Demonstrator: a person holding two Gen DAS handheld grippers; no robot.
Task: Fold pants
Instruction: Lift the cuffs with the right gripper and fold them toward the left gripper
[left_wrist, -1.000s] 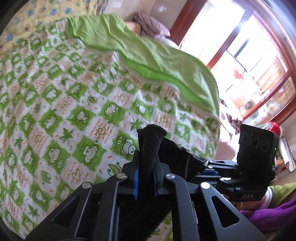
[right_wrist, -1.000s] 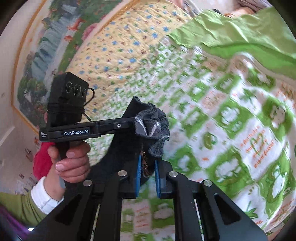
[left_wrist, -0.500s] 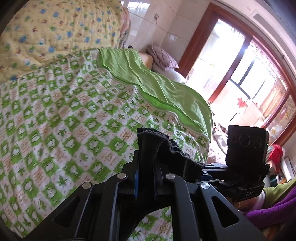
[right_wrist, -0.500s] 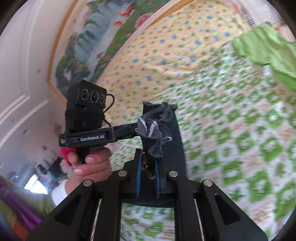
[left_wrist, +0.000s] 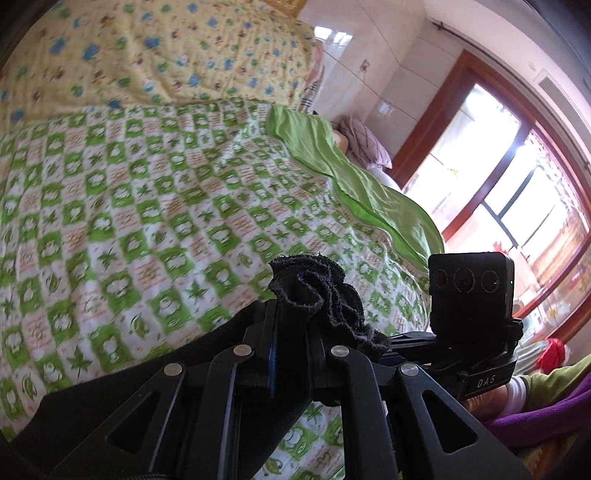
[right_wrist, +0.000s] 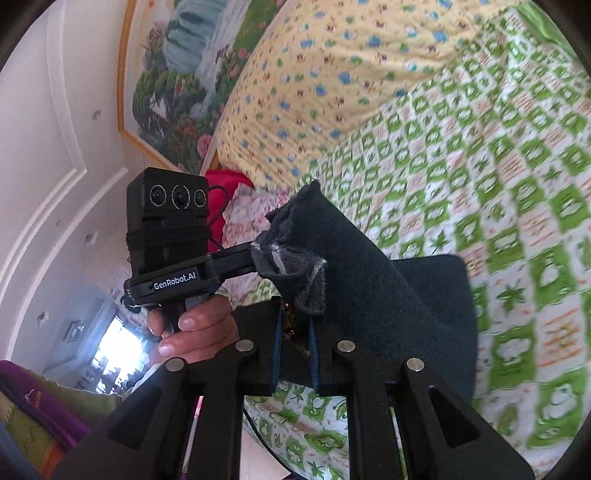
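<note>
Above the bed (left_wrist: 155, 206) | pants (right_wrist: 369, 295) pinched by left gripper (left_wrist: 291, 354) and right gripper (right_wrist: 295, 343), carried further across quilt since a second ago | fold is judged underway, cloth not yet laid down.

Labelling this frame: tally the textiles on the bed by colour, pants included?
Dark pants, held in both grippers' jaws: 1
Green-and-white checked quilt: 1
Yellow floral quilt: 1
Plain green sheet: 1
Mauve pillow: 1
Total: 5
</note>
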